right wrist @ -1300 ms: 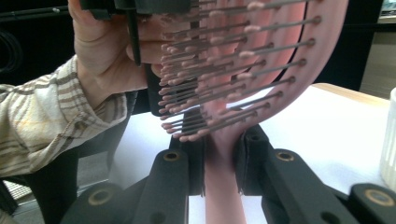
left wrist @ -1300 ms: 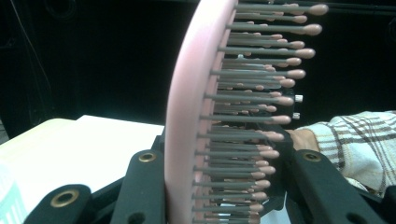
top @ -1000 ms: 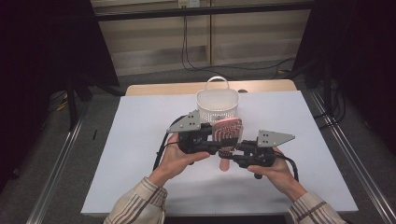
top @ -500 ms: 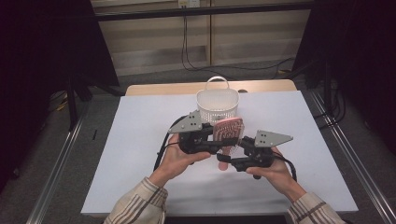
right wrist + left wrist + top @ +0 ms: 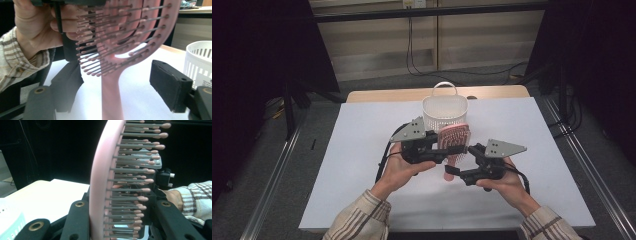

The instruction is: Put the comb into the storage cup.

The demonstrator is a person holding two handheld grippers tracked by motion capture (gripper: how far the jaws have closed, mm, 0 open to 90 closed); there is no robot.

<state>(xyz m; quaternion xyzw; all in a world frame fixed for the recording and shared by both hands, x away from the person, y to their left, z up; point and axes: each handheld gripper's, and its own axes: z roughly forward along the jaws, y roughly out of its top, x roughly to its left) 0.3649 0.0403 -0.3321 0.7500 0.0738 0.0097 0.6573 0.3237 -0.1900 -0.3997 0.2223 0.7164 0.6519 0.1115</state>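
A pink hairbrush is held up above the white table, head up and handle down. My left gripper is shut on the brush head. In the left gripper view, one jaw lies against the brush's back and the other against the bristle tips. My right gripper is at the handle's lower end. Its jaws have just been opening. In the right gripper view the handle stands between the two pads with a gap on each side.
A white slotted basket with a handle stands on the table just behind the brush; in the right gripper view the basket is at the right. Dark frame rails run along both sides of the table.
The right gripper's jaws have spread apart and come off the brush handle. The left gripper keeps its hold on the brush head, and both hands stay where they were.
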